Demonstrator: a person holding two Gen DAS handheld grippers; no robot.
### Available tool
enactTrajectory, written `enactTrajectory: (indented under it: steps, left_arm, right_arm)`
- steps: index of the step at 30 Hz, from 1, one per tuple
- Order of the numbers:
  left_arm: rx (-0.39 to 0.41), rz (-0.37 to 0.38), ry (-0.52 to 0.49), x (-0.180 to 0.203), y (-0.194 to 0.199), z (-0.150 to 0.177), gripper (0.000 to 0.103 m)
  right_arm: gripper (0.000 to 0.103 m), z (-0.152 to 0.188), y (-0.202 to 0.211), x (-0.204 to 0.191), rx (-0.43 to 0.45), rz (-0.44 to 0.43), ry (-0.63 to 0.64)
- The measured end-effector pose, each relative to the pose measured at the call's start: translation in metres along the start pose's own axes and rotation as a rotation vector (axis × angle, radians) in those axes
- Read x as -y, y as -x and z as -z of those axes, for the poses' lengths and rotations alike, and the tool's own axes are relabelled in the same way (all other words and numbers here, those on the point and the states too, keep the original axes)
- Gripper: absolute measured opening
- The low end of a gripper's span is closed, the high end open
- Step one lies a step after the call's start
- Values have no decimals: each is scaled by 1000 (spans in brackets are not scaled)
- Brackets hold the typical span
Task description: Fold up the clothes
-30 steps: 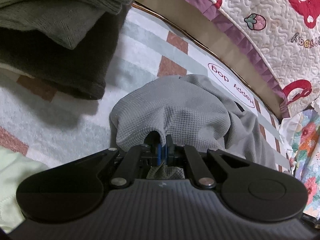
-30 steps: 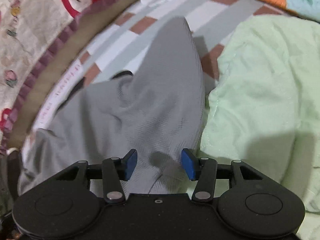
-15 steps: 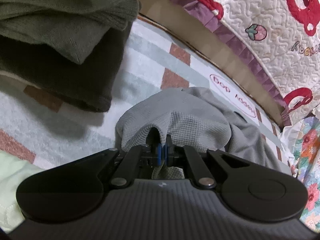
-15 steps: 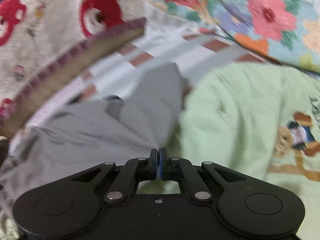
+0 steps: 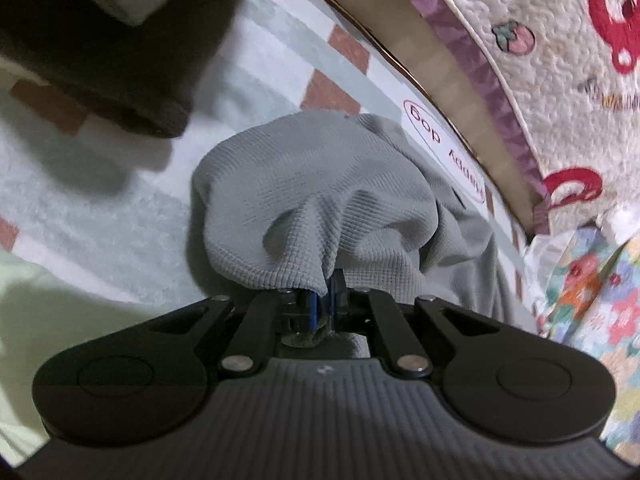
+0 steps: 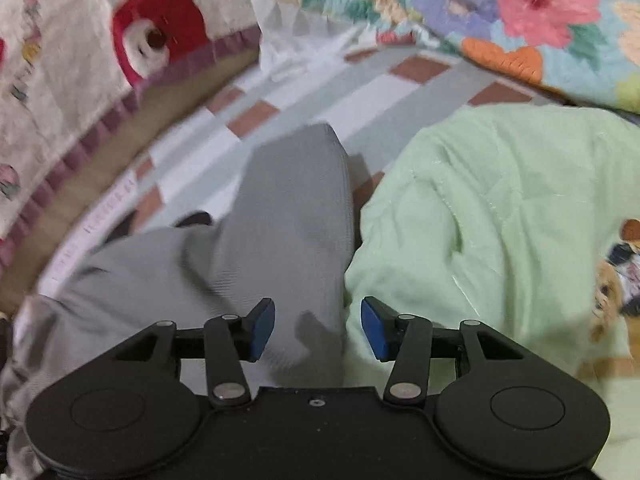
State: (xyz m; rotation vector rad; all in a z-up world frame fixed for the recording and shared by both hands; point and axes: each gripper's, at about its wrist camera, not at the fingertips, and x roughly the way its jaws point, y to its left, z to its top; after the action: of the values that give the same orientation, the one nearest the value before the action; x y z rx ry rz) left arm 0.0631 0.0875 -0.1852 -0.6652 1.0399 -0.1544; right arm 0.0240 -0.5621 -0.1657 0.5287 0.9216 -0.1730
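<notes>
With the left gripper (image 5: 326, 300) pinching the grey garment (image 5: 316, 196) and the right gripper (image 6: 318, 330) spread wide over it, a left pull probably drags it toward the dark pile (image 5: 100, 48) at 11 o'clock.

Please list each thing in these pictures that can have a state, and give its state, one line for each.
left gripper: shut on the grey garment.
right gripper: open, holding nothing.
grey garment: rumpled, not folded flat.
dark folded clothes: stacked in a pile.
green quilt: wrinkled, beside the garment.
</notes>
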Motion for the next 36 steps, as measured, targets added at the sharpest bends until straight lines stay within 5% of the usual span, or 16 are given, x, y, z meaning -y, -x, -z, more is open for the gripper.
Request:
enactTrajectory:
  steps: [1, 2, 3, 5, 9, 13, 16, 20, 21, 26, 29, 31, 33, 36]
  left_arm:
    - [-3, -5, -16, 2, -3, 2, 23]
    - [-6, -10, -32, 4, -6, 3, 27]
    - [-5, -21, -45, 5, -10, 6, 25]
    - [13, -43, -67, 5, -10, 10, 3]
    - [134, -90, -112, 10, 15, 9, 3]
    - [115, -50, -57, 7, 19, 7, 3]
    - [52, -27, -8, 2, 13, 13, 6]
    - [-62, 119, 142, -16, 7, 26, 10]
    - [-83, 143, 162, -17, 5, 29, 13]
    - [-31, 49, 14, 6, 5, 51, 24]
    - [-48, 104, 13, 9, 0, 54, 31]
    - [-44, 124, 37, 6, 1, 52, 31]
    - [-46, 149, 37, 3, 4, 50, 7]
    - [-22, 211, 9, 11, 15, 43, 7]
  right_arm:
    - [53, -3, -9, -1, -21, -4, 7]
    - [43, -5, -15, -5, -29, -13, 28]
    - [6, -7, -14, -10, -12, -23, 63]
    - [3, -8, 3, -20, 108, -74, 127]
    - [2, -12, 30, -9, 214, 31, 158]
    - [3, -9, 20, 1, 173, 116, 149]
    - [13, -5, 20, 6, 167, 73, 85]
    - [40, 11, 39, 6, 155, -16, -22]
    - [40, 16, 43, 6, 141, -54, -53]
    - [50, 58, 58, 6, 3, -213, -157]
    - [52, 78, 47, 6, -91, -232, -170]
    - [52, 83, 36, 2, -122, -227, -163]
    - [54, 86, 25, -3, -144, -229, -160]
    - [52, 84, 12, -4, -87, -188, -179]
